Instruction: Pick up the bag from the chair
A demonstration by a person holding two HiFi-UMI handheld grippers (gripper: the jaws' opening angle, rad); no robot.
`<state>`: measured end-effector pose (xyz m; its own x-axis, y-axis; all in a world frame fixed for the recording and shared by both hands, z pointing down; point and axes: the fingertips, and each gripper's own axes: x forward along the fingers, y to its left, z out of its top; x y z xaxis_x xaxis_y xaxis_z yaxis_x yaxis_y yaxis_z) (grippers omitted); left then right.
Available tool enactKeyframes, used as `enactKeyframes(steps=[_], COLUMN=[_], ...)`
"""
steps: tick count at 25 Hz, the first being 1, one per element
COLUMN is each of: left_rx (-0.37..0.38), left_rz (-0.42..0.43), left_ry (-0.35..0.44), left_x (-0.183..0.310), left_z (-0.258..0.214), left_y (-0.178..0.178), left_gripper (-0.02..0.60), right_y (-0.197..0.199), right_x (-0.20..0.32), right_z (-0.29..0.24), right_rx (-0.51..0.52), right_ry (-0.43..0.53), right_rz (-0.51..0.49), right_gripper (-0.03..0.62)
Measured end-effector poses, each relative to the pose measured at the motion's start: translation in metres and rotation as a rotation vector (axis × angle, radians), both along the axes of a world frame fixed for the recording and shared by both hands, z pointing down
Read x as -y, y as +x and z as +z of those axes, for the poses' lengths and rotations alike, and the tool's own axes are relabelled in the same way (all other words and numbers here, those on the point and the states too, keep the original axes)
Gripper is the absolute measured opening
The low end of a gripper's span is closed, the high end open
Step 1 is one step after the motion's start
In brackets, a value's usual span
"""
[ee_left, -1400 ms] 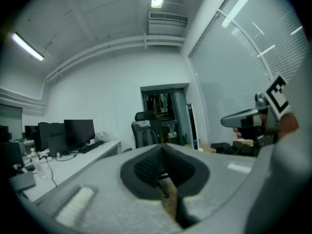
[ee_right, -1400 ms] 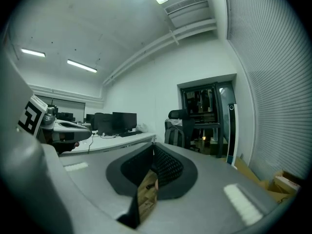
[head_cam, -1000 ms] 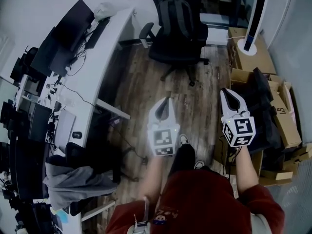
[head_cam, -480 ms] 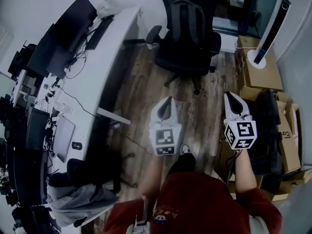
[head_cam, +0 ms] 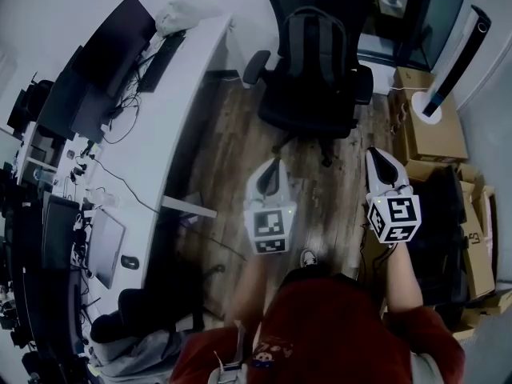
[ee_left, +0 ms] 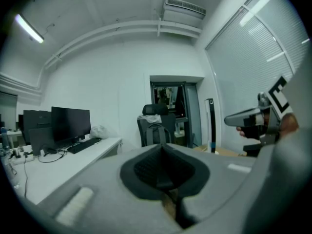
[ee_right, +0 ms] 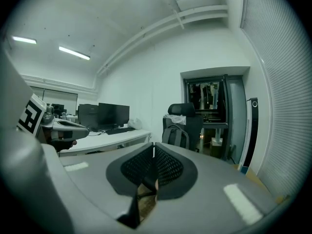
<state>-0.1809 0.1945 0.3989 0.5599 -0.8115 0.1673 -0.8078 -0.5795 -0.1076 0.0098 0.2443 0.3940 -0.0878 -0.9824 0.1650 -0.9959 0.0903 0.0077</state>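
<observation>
Both tongs are showing closed and empty: in the left gripper view the left tongs (ee_left: 162,146) are meeting with nothing between the pads, and in the right gripper view the right tongs (ee_right: 153,145) are doing the same. From the head view I am seeing the left tongs (head_cam: 272,165) at the centre of the frame and the right tongs (head_cam: 374,152) to their right, side by side and apart, both pointing toward the top of the frame over the wooden floor (head_cam: 228,154).

Above them, at upper centre, the black office chair (head_cam: 308,117) is standing clear of both tongs. The bag (head_cam: 318,48), a dark backpack with grey straps, is sitting upright on the seat and leaning against the backrest. In both gripper views the bag (ee_left: 156,133) (ee_right: 176,136) is appearing just past the tips, well apart from them.

Along the left of the head view the white table (head_cam: 172,94) is carrying a monitor (head_cam: 112,46) and a keyboard (head_cam: 160,50). Cardboard boxes (head_cam: 436,134) are lying at the right edge.
</observation>
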Motion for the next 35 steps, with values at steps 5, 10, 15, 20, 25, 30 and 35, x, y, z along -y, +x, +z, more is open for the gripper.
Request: enactKeyframes(steps=[5,10,15,20,25,30,35], left_rx=[-0.001,-0.006,0.009,0.02,0.024,0.028,0.042], left_rz=[0.019,0.032,0.047,0.049,0.042,0.039,0.041], left_ry=[0.009,0.012,0.007,0.013,0.015,0.005,0.002], left_x=[0.027,0.047,0.072,0.115,0.168,0.22,0.267], left_z=[-0.003,-0.002,0.007,0.008,0.003,-0.002,-0.003], left_y=[0.002,0.011,0.033,0.06,0.09,0.125,0.164], left_gripper=[-0.002,-0.002,-0.002,-0.002,-0.002,-0.002,-0.002], right_y=[0.0,0.011,0.035,0.06,0.092,0.127,0.163], right_x=[0.023,0.038,0.064,0.109,0.162,0.213,0.258], right_z=[-0.004,-0.002,0.006,0.01,0.007,0.005,0.006], right_rx=[-0.008,-0.014,0.0,0.012,0.017,0.025,0.036], right_ry=[0.008,0.009,0.011,0.016,0.012,0.003,-0.007], right_rz=[0.016,0.034,0.053,0.051,0.051,0.049,0.05], right_gripper=[0.009,0.009,0.009,0.011,0.01,0.011,0.01])
